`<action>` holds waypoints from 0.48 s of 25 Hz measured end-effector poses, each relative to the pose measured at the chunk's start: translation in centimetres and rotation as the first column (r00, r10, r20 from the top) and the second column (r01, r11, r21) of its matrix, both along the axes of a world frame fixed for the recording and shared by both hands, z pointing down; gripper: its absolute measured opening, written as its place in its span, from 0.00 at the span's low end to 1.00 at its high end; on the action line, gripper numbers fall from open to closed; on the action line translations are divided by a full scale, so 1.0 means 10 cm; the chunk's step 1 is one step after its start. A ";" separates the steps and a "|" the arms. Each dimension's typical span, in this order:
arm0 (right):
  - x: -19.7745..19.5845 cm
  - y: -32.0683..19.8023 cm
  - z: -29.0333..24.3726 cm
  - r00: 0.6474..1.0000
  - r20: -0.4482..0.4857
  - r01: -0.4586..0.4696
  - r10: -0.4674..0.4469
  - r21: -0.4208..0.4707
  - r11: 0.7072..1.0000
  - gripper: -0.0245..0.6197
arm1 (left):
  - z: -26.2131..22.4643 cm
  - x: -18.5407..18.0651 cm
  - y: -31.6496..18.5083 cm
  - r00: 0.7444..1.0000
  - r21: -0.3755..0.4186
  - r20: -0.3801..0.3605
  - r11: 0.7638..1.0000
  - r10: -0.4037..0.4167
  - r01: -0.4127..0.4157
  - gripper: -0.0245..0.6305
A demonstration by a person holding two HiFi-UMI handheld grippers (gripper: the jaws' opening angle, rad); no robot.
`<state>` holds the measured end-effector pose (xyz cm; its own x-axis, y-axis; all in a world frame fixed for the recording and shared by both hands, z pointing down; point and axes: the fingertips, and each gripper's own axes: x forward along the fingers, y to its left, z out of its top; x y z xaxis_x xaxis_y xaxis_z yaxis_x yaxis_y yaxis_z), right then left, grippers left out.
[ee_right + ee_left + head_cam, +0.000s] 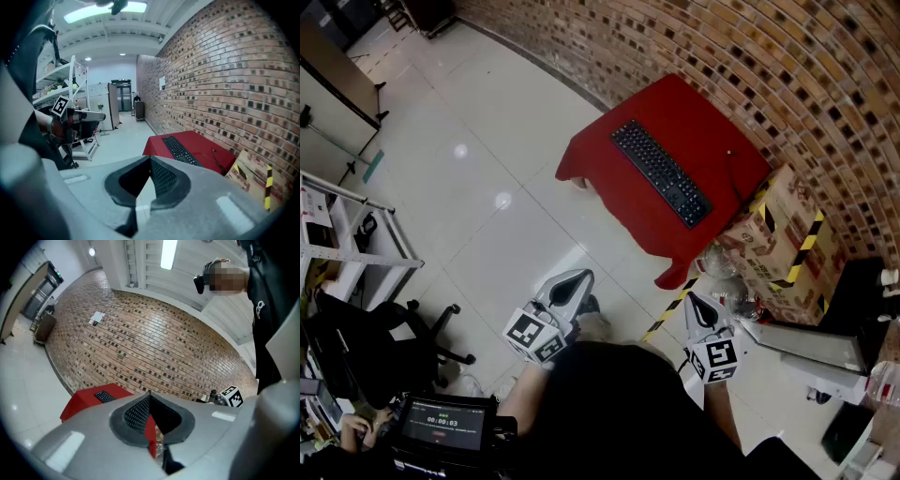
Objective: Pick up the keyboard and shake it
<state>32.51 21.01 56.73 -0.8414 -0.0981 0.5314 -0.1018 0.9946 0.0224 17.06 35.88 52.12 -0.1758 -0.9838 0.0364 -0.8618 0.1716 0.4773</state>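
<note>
Well short of the keyboard (661, 172) on the red table (698, 112) beside boxes (787, 239), left gripper (574, 281) and right gripper (696, 304) hang closed, empty.

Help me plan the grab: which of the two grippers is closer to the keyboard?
The right gripper, at the head view's right near the striped cardboard box. It sits closer to the keyboard than the left gripper, which hangs over the floor.

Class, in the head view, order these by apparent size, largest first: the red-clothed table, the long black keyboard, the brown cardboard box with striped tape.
1. red-clothed table
2. brown cardboard box
3. long black keyboard
</note>
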 end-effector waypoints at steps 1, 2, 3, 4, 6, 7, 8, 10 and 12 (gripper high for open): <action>-0.10 0.03 0.03 1.000 -0.004 0.004 -0.004 -0.008 1.000 0.03 | -0.01 -0.10 0.04 1.000 -0.009 -0.001 1.000 -0.002 0.002 0.06; -0.19 0.05 0.05 1.000 -0.006 0.008 -0.008 -0.016 1.000 0.03 | -0.02 -0.20 0.07 1.000 -0.018 -0.001 1.000 -0.004 0.004 0.06; -0.30 0.07 0.07 1.000 -0.007 0.014 -0.014 -0.024 1.000 0.03 | -0.01 -0.31 0.10 1.000 -0.025 0.001 1.000 -0.007 0.007 0.06; -0.40 0.08 0.09 1.000 -0.007 0.020 -0.021 -0.030 0.999 0.03 | 0.00 -0.42 0.12 1.000 -0.030 0.006 1.000 -0.010 0.011 0.06; -0.55 0.09 0.12 0.999 -0.009 0.032 -0.033 -0.041 0.999 0.03 | 0.05 -0.62 0.13 1.000 -0.035 0.012 0.999 -0.017 0.018 0.06; -0.60 0.08 0.13 0.999 -0.013 0.035 -0.036 -0.047 0.998 0.03 | 0.07 -0.70 0.12 1.000 -0.038 0.010 0.999 -0.022 0.022 0.06; -0.63 0.07 0.15 0.999 -0.019 0.034 -0.035 -0.054 0.998 0.03 | 0.08 -0.77 0.09 1.000 -0.046 0.004 0.999 -0.027 0.027 0.06; -0.67 0.00 0.19 0.999 -0.034 0.018 -0.020 -0.068 0.997 0.03 | 0.12 -0.90 0.01 0.999 -0.075 -0.009 0.996 -0.041 0.040 0.06; -0.73 -0.14 0.25 0.999 -0.047 -0.007 0.003 -0.084 0.996 0.03 | 0.19 -1.02 -0.12 0.999 -0.105 -0.018 0.993 -0.048 0.046 0.06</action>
<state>25.21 19.62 59.20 -0.8148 -0.0552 0.5771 -0.1073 0.9926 -0.0565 6.88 34.65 54.04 -0.2200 -0.9650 0.1425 -0.8419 0.2616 0.4719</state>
